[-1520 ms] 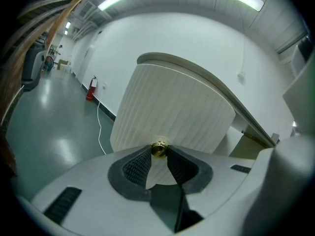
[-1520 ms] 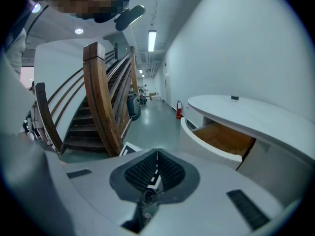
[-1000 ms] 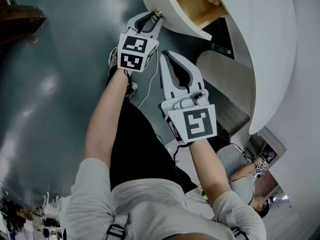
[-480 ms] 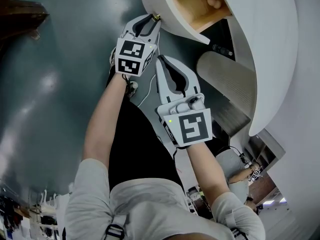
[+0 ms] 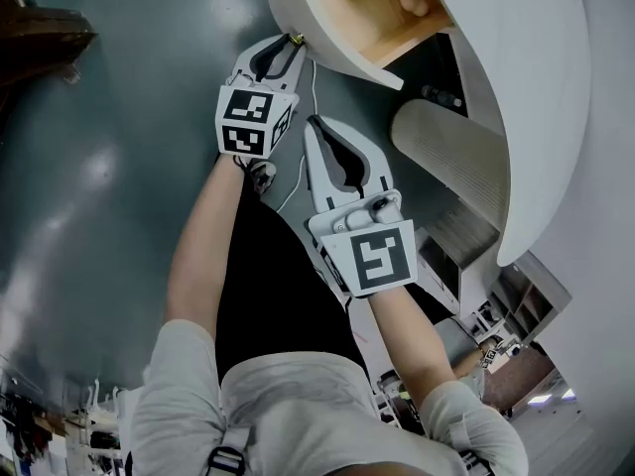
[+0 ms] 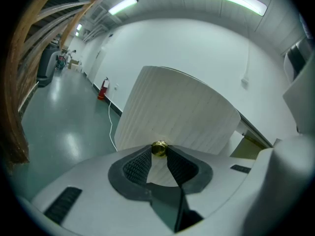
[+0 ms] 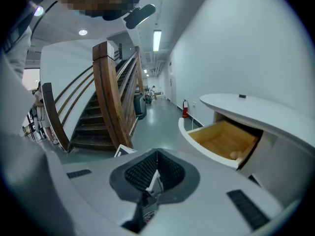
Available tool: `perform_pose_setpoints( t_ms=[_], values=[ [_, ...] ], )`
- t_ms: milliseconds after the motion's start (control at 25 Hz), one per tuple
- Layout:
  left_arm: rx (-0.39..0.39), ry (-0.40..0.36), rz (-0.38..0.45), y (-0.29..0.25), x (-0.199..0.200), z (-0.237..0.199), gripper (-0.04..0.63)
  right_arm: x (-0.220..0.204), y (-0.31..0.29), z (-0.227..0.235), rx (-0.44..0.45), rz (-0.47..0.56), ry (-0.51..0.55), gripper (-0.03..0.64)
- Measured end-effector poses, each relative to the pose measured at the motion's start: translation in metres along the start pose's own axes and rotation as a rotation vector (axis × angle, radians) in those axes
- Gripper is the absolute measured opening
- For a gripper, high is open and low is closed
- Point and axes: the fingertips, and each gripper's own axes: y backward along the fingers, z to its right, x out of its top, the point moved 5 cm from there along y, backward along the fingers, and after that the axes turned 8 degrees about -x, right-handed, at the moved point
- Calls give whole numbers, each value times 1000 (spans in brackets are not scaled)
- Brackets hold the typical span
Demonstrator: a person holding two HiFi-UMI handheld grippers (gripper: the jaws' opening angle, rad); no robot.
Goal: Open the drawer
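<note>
The left gripper (image 5: pixel 291 43) has its jaws pinched tight on the small brass knob (image 6: pixel 158 148) at the front of the drawer (image 5: pixel 337 28). Just to its right, the right gripper (image 5: pixel 322 127) hangs free with its jaws closed on nothing.

The drawer sits at the far end of the scene. It is already partway out of the white curved cabinet (image 5: pixel 516 87), so its wooden inside shows, with a small pale object (image 5: pixel 414 6) in the far corner. I'd say the pull is under way. The next move calls for a straight, steady draw toward the person so the knob doesn't slip.
</note>
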Motion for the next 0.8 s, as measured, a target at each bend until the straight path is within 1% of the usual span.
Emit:
perform_pose_setpoints(
  t_ms=[280,560,800],
  values=[
    [5,2,-2,7,-1,1,103,6,9,-10,7,15,-1,14],
    [7,15,17,20,-1,1,101,12,21,-13,7,29,-13,14],
    [28,18,-11,21,4,1,97,18,29,-8,-13,45,-42,14]
  ],
)
